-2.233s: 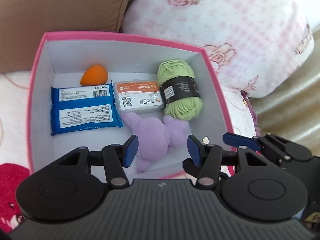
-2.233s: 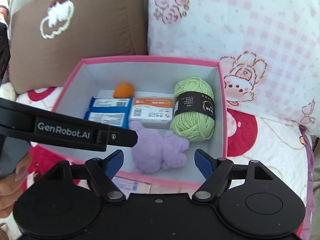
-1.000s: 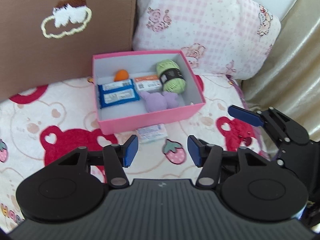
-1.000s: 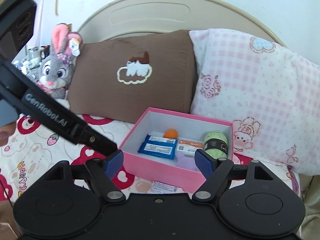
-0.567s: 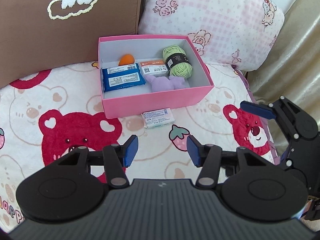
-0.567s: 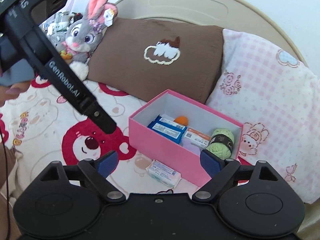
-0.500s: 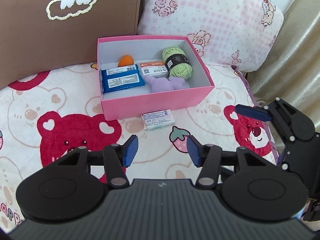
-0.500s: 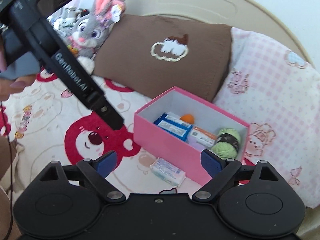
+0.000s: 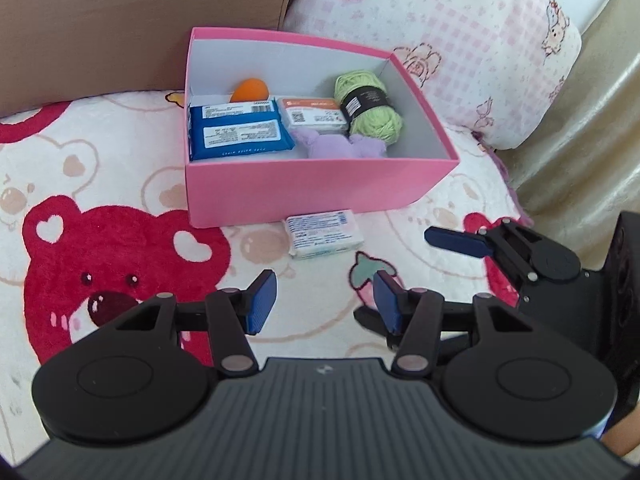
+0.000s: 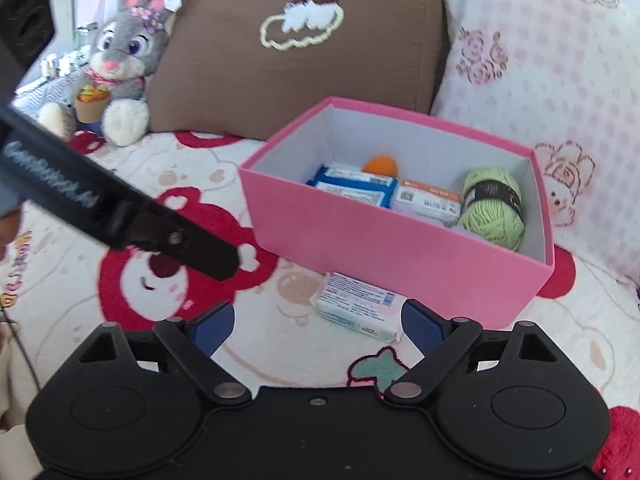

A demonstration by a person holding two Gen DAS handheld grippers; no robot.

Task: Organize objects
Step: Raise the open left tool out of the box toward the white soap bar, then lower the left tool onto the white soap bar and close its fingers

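Two grippers hang over a bed blanket [image 9: 120,152] printed with red bears and strawberries. Left gripper [image 9: 324,306] has its blue pads [image 9: 260,300] well apart with nothing between them, and right gripper [image 10: 318,326] also stands wide with empty space between its pads [image 10: 424,326].

On the blanket sits a pink box [image 9: 312,192] with a grey inside. It holds a blue packet [image 9: 240,132] with white barcode labels, an orange sponge [image 9: 250,90] behind it, a small white pack with an orange stripe and a QR code [image 9: 312,114], a ball of green yarn [image 9: 370,106] with a black paper band, and a purple plush toy [image 9: 344,146] at the front wall. The small print on these labels is too fine to read.

Just in front of the box, on the blanket and apart from both grippers, lies a white tissue pack [image 9: 322,234] with pale blue print and a barcode; its words cannot be read either. In the right wrist view this pack [image 10: 360,310] lies close before the right gripper's pads.

On the side of the left gripper's body, seen from the right wrist camera, there is white lettering [image 10: 52,178], blurred, which looks like "GenRobot.AI".

Behind the box lean a brown pillow [image 10: 300,52] with an embroidered cloud and a pink checked pillow [image 10: 560,72] with roses. A grey rabbit doll [image 10: 120,60] sits by the brown pillow.
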